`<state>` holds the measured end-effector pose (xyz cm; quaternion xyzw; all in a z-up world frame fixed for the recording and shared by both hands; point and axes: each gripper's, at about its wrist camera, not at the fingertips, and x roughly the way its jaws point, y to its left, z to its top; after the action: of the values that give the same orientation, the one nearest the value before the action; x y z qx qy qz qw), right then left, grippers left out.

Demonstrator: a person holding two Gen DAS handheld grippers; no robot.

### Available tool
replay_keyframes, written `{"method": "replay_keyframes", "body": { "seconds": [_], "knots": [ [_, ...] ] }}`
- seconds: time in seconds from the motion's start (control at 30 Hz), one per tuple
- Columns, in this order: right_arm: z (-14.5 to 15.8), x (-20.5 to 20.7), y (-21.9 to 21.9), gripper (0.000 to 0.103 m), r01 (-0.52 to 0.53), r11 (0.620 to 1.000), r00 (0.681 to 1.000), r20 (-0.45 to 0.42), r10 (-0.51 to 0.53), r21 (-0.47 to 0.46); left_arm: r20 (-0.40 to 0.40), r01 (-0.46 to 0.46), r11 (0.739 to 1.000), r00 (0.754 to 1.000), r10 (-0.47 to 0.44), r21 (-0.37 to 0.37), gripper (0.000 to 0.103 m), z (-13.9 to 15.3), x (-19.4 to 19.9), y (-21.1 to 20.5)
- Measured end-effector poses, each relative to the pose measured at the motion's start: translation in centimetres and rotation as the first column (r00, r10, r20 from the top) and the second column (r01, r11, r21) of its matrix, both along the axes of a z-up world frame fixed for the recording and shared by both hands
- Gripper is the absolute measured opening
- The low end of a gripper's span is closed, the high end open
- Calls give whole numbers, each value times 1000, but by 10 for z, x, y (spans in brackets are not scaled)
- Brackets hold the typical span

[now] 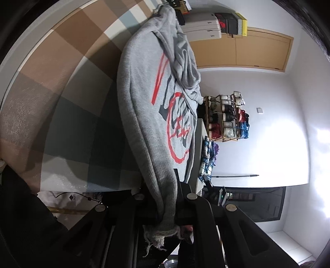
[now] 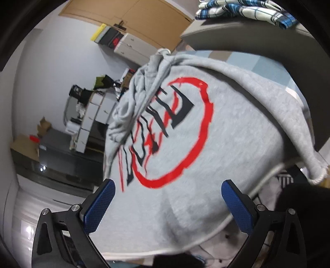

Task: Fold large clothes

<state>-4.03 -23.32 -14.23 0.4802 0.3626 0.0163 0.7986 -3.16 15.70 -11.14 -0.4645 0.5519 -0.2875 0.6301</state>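
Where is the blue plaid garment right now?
In the right wrist view, the blue plaid garment lies top right, beyond the grey sweatshirt.

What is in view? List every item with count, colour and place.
Sweatshirt: one, grey with red and black print, draped over the bed.
Checked bedcover: one, brown, white and teal, under the sweatshirt.
Plaid cloth: one, blue and white, on a grey ledge.
Shoe rack: one, wooden, filled with shoes, by the white wall.
Drawer unit: one, white, by the wooden door.
Left claw: black, shut on the sweatshirt's corner.
Right claw: blue pads, open in front of the sweatshirt.
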Motion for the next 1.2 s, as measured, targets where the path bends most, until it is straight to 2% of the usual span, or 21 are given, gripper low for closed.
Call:
{"method": "replay_keyframes", "body": {
  "seconds": [0.1, 0.2, 0.3, 0.37, 0.47, 0.57, 0.67, 0.77, 0.83, 0.87, 1.03, 1.1, 1.13, 1.2],
  "knots": [
    [-13, -18, 21, 103, -102, 973, 992, 95, 84, 209, 13, 1, 1000, 1000, -1, 8, 4, 7, 1, -4],
    [-35, -35, 70, 103, -245, 914, 967, 144, 208, 324, 30, 8, 1000, 1000, -8, 13, 4, 16, 4, -11],
    [-66, -35, 123, 103, -348, 824, 937, 136, 322, 447, 36, 23, 1000, 999, -24, 19, 4, 23, 8, -18],
    [-81, -23, 150, 103, -363, 750, 930, 161, 331, 553, 45, 36, 999, 998, -37, 19, 4, 30, 10, -23],
    [-84, -4, 171, 103, -384, 689, 923, 223, 315, 615, 76, 41, 999, 996, -42, 16, 4, 44, 14, -28],
    [-93, 11, 185, 103, -355, 632, 932, 208, 297, 688, 117, 36, 999, 992, -38, 17, 4, 57, 17, -32],
    [-94, 18, 172, 103, -293, 657, 956, 201, 215, 694, 147, 48, 999, 988, -47, -3, 4, 65, 18, -37],
    [-90, 15, 153, 103, -221, 708, 974, 186, 128, 671, 165, 57, 998, 985, -56, 0, 4, 68, 19, -39],
    [-83, 0, 130, 103, -93, 819, 995, 90, 50, 566, 173, 52, 999, 984, -51, -2, 4, 68, 21, -37],
    [-81, -5, 121, 103, -47, 837, 998, 67, 12, 545, 174, 52, 999, 984, -50, -8, 4, 69, 22, -36],
    [-75, -27, 65, 103, 80, 859, 988, 73, -135, 505, 187, 34, 999, 982, -28, -29, 4, 78, 27, -27],
    [-76, -28, 42, 103, 113, 853, 981, 79, -177, 510, 205, 29, 999, 979, -22, -33, 4, 84, 28, -25],
    [-76, -27, 36, 103, 112, 833, 979, 81, -185, 542, 213, 29, 999, 977, -21, -34, 4, 86, 28, -26],
    [-72, -29, 18, 103, 160, 831, 967, 83, -239, 532, 219, 19, 999, 976, -7, -51, 4, 89, 30, -26]
  ]
}}
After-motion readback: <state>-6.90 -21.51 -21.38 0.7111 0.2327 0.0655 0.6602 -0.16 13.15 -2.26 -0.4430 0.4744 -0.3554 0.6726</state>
